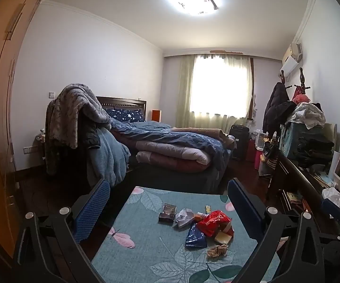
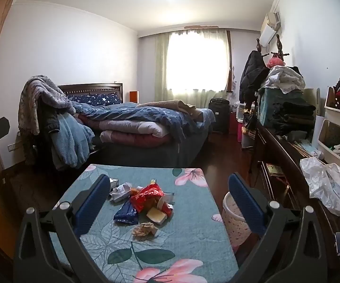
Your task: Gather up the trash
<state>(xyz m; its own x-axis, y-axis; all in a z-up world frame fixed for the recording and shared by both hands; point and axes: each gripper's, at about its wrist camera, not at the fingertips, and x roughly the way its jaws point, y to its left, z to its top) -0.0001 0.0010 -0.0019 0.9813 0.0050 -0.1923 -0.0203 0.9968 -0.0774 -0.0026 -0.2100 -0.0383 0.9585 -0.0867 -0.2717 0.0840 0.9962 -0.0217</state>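
Trash (image 2: 144, 202) lies heaped mid-surface (image 2: 189, 224); left tongs (image 1: 168, 210) and right tongs (image 2: 168, 197) hover released, empty, with a wastebasket (image 2: 233, 219) just right.

I see a floral teal table (image 2: 189, 224) with trash piled mid-top: red wrapper (image 2: 146, 194), blue packet (image 2: 126, 213), crumpled paper (image 2: 145, 228).

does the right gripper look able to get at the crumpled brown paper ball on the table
Probably yes: the right gripper is open, and the crumpled brown paper ball lies apart at the pile's near edge on the floral table, nothing in between.
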